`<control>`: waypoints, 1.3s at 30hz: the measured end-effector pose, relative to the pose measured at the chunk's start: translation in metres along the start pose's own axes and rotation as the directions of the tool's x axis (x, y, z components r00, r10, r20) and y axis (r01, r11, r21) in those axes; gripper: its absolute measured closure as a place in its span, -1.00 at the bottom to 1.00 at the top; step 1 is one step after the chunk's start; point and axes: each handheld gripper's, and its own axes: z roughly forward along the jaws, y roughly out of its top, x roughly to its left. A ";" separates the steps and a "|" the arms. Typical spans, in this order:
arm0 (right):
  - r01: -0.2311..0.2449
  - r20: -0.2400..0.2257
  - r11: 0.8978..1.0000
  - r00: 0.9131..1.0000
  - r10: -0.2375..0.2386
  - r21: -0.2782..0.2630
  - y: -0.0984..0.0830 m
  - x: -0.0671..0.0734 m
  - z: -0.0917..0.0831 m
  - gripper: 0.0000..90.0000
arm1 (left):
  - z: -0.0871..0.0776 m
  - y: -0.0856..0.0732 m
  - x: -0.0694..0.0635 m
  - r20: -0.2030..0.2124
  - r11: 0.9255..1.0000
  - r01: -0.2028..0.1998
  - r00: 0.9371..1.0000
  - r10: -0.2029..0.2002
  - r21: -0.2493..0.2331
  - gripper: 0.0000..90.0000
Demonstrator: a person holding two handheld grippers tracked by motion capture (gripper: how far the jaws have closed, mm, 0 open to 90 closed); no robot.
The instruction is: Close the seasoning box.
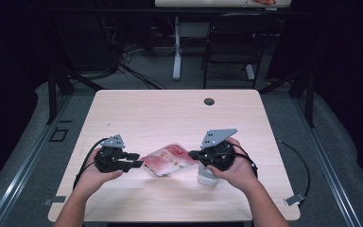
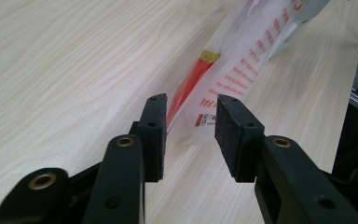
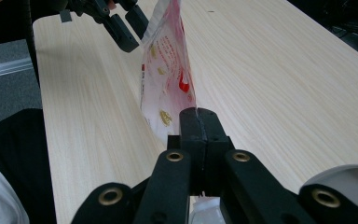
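The right tool [image 3: 198,122] has its jaws pressed together on one edge of a red-and-white printed plastic pouch [image 1: 167,161], which hangs just above the counter [image 1: 170,109] in the lower middle of the high view, between the two hands. The left tool [image 2: 191,126] stands half spread around the pouch's opposite end; in the left gripper view the film sits between the pads but does not look pinched. A small white container [image 1: 207,177] stands on the counter right under the right hand [image 1: 238,168], low and right of centre. The main risk I see is the left tool closing on only the outer fold of the thin, slick film, so the pouch slips free or twists when tension comes on. Pulling too hard could also tear the edge at the right tool's pinch, and any dip of that hand could knock the container over.
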 end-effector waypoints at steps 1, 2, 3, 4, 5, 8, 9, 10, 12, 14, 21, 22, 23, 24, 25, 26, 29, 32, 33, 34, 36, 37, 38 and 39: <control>-0.001 -0.001 1.000 1.000 0.001 -0.002 0.000 0.000 0.000 1.00 | 0.000 0.000 0.000 -0.001 1.000 -0.002 1.000 0.002 0.002 0.44; -0.001 -0.001 1.000 1.000 0.001 -0.002 0.000 0.000 0.000 1.00 | 0.000 0.000 0.000 0.001 1.000 -0.004 1.000 0.004 0.006 0.44; -0.001 0.003 1.000 1.000 0.001 -0.002 0.001 0.000 0.000 1.00 | 0.001 0.000 0.000 0.001 1.000 -0.003 1.000 0.003 0.008 0.45; -0.002 0.000 1.000 1.000 0.002 -0.001 0.001 0.000 0.000 1.00 | 0.001 0.000 0.000 0.002 1.000 -0.001 1.000 0.001 0.009 0.45; -0.004 0.002 1.000 1.000 0.004 -0.002 0.001 0.000 0.000 1.00 | 0.001 0.000 0.000 0.001 1.000 -0.001 1.000 0.001 0.010 0.45; -0.006 0.003 1.000 1.000 0.006 -0.005 0.001 -0.001 0.001 1.00 | 0.001 0.000 0.000 -0.002 1.000 0.001 1.000 -0.001 0.010 0.49; -0.007 0.003 1.000 1.000 0.007 -0.008 0.001 -0.001 0.001 1.00 | 0.002 0.000 0.000 -0.003 1.000 0.006 1.000 -0.006 0.011 0.49; -0.011 0.004 1.000 1.000 0.011 -0.013 0.001 -0.001 0.002 1.00 | 0.002 0.000 0.000 -0.003 1.000 0.005 1.000 -0.005 0.013 0.51; -0.014 0.000 1.000 1.000 0.014 -0.016 0.002 -0.002 0.002 1.00 | 0.002 0.000 0.000 -0.004 1.000 0.001 1.000 -0.001 0.018 0.52; -0.016 0.001 1.000 1.000 0.016 -0.019 0.003 -0.002 0.002 1.00 | 0.003 0.000 0.000 -0.008 1.000 0.000 1.000 0.000 0.021 0.56; -0.013 -0.002 0.999 1.000 0.013 -0.032 0.009 0.000 0.004 1.00 | 0.004 -0.001 0.000 -0.014 1.000 0.003 1.000 -0.003 0.023 0.63; -0.014 -0.006 0.999 1.000 0.013 -0.035 0.010 0.000 0.005 1.00 | 0.004 -0.001 0.001 -0.011 1.000 0.004 1.000 -0.003 0.022 0.63; -0.007 -0.002 0.999 1.000 0.007 -0.034 0.011 0.000 0.005 1.00 | 0.004 -0.001 0.001 -0.011 1.000 0.005 1.000 -0.005 0.024 0.62; -0.013 -0.005 0.999 1.000 0.013 -0.038 0.012 0.001 0.006 1.00 | 0.004 -0.002 0.002 -0.013 1.000 0.007 1.000 -0.006 0.023 0.62; -0.012 -0.008 0.999 1.000 0.012 -0.039 0.013 0.001 0.006 1.00 | 0.004 -0.002 0.002 -0.013 1.000 0.012 1.000 -0.012 0.021 0.62; -0.011 -0.008 0.999 1.000 0.011 -0.043 0.014 0.001 0.007 1.00 | 0.003 -0.002 0.002 -0.013 1.000 0.010 1.000 -0.009 0.021 0.62; -0.017 -0.016 0.999 1.000 0.016 -0.052 0.015 0.001 0.008 0.99 | 0.000 -0.002 0.002 -0.009 1.000 0.013 1.000 -0.013 0.003 0.60; -0.014 -0.016 0.998 1.000 0.013 -0.055 0.017 0.001 0.009 0.99 | -0.003 0.000 0.000 -0.006 1.000 0.008 1.000 -0.008 -0.009 0.57; -0.011 -0.018 0.998 1.000 0.010 -0.055 0.018 0.002 0.009 0.99 | -0.004 0.000 -0.001 -0.004 1.000 0.003 1.000 -0.003 -0.012 0.57; -0.009 -0.021 0.998 1.000 0.008 -0.055 0.019 0.002 0.010 0.99 | -0.005 0.001 -0.002 -0.002 1.000 0.003 1.000 -0.003 -0.022 0.57; -0.004 -0.022 0.998 1.000 0.003 -0.056 0.021 0.003 0.011 0.99 | -0.006 0.002 -0.003 -0.006 1.000 -0.003 1.000 0.003 -0.024 0.57; -0.003 -0.023 0.998 1.000 0.001 -0.057 0.023 0.004 0.012 0.99 | -0.007 0.002 -0.004 -0.008 1.000 -0.006 1.000 0.006 -0.022 0.57; -0.003 -0.021 0.998 1.000 0.001 -0.059 0.024 0.004 0.012 0.99 | -0.007 0.002 -0.004 -0.008 1.000 -0.008 1.000 0.008 -0.024 0.57; -0.002 -0.025 0.998 1.000 0.000 -0.060 0.025 0.005 0.013 0.99 | -0.008 0.002 -0.004 -0.008 1.000 -0.009 1.000 0.009 -0.024 0.56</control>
